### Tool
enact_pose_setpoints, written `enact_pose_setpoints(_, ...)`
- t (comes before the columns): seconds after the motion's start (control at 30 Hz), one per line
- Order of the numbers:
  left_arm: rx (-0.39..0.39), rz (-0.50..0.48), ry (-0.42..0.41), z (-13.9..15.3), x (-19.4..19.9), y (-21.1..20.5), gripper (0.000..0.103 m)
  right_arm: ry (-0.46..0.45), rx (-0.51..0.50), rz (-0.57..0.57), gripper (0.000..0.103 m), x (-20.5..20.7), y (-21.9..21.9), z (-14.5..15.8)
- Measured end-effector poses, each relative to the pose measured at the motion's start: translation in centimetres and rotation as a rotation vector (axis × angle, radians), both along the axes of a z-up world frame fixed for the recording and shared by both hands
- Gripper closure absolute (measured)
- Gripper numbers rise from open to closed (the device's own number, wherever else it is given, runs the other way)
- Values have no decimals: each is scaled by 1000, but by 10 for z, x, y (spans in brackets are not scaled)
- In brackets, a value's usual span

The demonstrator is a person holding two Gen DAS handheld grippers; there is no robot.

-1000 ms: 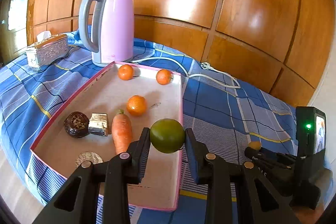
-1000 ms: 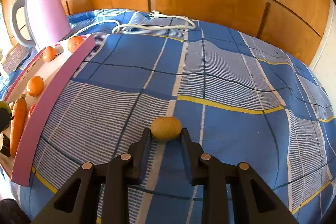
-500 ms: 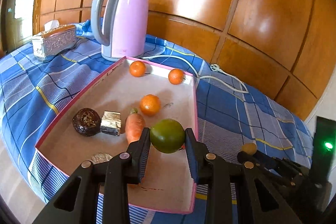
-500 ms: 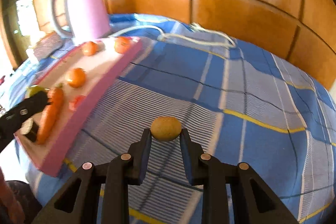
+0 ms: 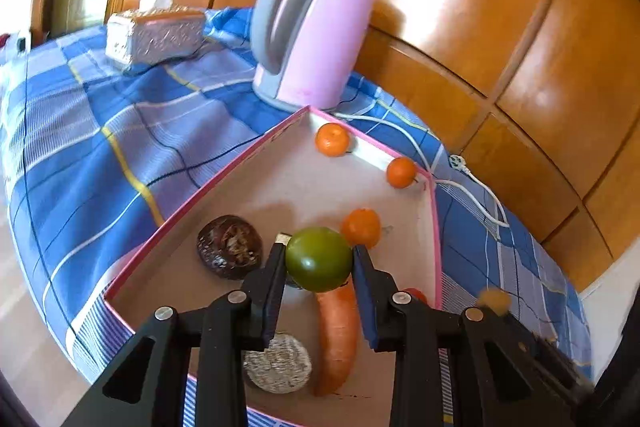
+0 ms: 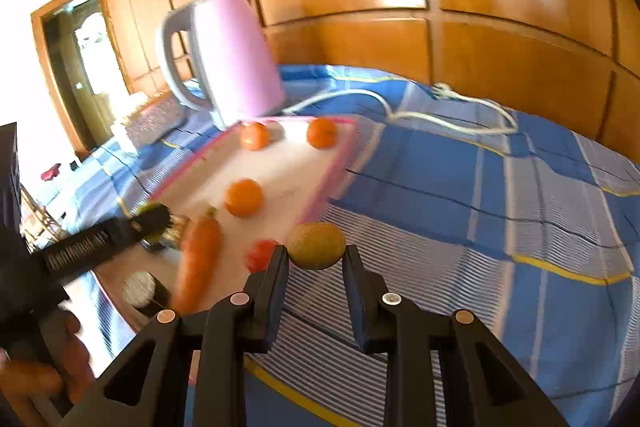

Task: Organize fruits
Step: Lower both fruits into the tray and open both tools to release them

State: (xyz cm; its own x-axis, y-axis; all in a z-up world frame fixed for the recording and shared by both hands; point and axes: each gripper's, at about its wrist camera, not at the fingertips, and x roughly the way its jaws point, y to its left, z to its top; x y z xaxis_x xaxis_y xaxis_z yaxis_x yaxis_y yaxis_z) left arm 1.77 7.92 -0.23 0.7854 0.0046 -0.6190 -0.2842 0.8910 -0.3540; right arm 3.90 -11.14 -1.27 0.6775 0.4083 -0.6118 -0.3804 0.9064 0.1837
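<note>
Your left gripper [image 5: 319,261] grips the green fruit [image 5: 319,259] above the tray [image 5: 436,227]; lower it onto bare floor ahead of the carrot [image 5: 338,331]. Your right gripper [image 6: 316,253] is closed around the kiwi [image 6: 316,245]; bring it leftward over the pink rim before releasing.

Glossy wooden panelling [image 5: 460,7] is seen behind a surface covered by a blue checked cloth [image 6: 500,195]. Bright patches of light are reflected on the panels. A wood-framed doorway [image 6: 76,67], flooded with daylight, is shown at the left
</note>
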Motion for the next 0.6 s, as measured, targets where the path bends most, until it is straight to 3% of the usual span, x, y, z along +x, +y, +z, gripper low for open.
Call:
enact_pose_setpoints(0.27, -16, 70, 24, -7, 8, 15, 70, -6, -13, 79, 75, 20, 46, 10)
enact_pose_setpoints(0.6, 0, 83, 20, -7, 9, 16, 70, 39, -8, 82, 74, 31, 54, 3)
